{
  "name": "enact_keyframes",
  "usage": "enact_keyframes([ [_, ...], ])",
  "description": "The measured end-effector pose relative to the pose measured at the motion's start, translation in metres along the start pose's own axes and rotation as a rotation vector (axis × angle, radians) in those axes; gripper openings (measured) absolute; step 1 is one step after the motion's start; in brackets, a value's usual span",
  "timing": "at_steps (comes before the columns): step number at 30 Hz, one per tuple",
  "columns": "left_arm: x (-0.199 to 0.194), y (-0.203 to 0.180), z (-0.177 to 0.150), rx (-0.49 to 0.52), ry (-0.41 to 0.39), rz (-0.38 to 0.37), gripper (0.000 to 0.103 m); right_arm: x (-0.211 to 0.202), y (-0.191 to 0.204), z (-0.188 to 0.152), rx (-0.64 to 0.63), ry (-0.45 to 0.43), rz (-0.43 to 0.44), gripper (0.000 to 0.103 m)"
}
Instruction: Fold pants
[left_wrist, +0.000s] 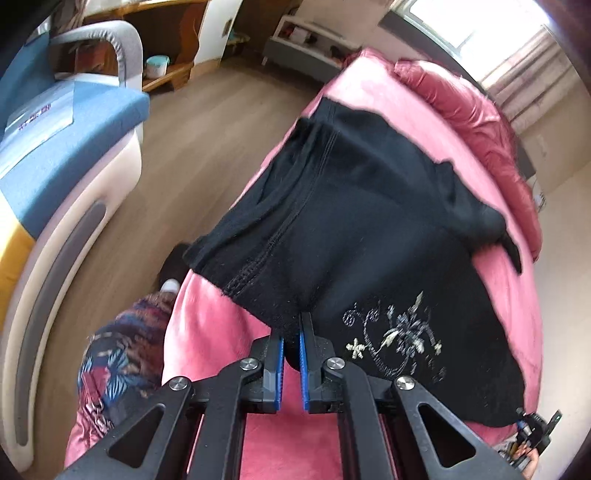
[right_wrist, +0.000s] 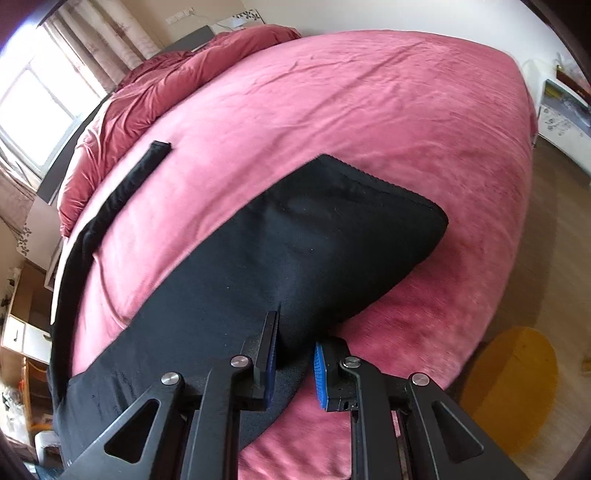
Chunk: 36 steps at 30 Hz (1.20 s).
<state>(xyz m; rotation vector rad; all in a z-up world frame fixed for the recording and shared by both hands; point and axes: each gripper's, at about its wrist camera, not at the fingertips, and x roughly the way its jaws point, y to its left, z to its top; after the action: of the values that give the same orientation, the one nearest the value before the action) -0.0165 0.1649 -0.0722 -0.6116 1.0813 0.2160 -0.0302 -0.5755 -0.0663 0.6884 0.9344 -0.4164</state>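
Observation:
Black pants (left_wrist: 369, 206) with a pale flower embroidery (left_wrist: 399, 339) lie on a pink bed (left_wrist: 218, 328). In the left wrist view my left gripper (left_wrist: 291, 332) is shut on the near edge of the pants, with cloth between its blue pads. In the right wrist view the pants (right_wrist: 295, 236) stretch from the lower left to a hemmed leg end (right_wrist: 399, 192). My right gripper (right_wrist: 295, 332) has its jaws narrowly apart with a fold of the black cloth between them. A narrow black strip (right_wrist: 129, 181) of the pants lies to the upper left.
A bunched red duvet (right_wrist: 147, 85) lies along the head of the bed. A blue and white sofa (left_wrist: 55, 155) stands across the wood floor (left_wrist: 192, 122). A yellow round stool (right_wrist: 517, 387) stands by the bed's right side. My other gripper (left_wrist: 535, 432) shows at the lower right.

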Motion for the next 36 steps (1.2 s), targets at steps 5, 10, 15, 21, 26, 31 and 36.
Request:
enact_keyframes([
  [5,-0.009,-0.005,0.009,0.017,0.023,0.011,0.026,-0.001,0.003,0.000,-0.002,0.015,-0.020,0.033],
  [10,-0.049,0.003,0.033,0.033,-0.090,0.018,0.026,-0.026,0.010,0.000,-0.061,-0.040,-0.108,0.060],
  [15,-0.054,0.007,0.082,-0.015,-0.151,-0.017,0.027,-0.051,0.037,0.000,-0.142,-0.127,-0.119,0.061],
  [21,-0.013,-0.022,0.140,-0.073,-0.126,-0.066,0.034,-0.041,0.107,-0.015,-0.296,-0.072,0.022,0.066],
  [26,0.041,-0.035,0.190,-0.127,-0.051,-0.090,0.038,-0.013,0.171,-0.050,-0.437,0.023,0.124,0.067],
  [31,0.073,-0.041,0.231,-0.190,-0.022,-0.108,0.039,0.010,0.214,-0.083,-0.546,0.107,0.194,0.068],
  [36,0.118,-0.041,0.274,-0.274,0.012,-0.092,0.040,0.039,0.225,-0.095,-0.557,0.181,0.181,0.068],
])
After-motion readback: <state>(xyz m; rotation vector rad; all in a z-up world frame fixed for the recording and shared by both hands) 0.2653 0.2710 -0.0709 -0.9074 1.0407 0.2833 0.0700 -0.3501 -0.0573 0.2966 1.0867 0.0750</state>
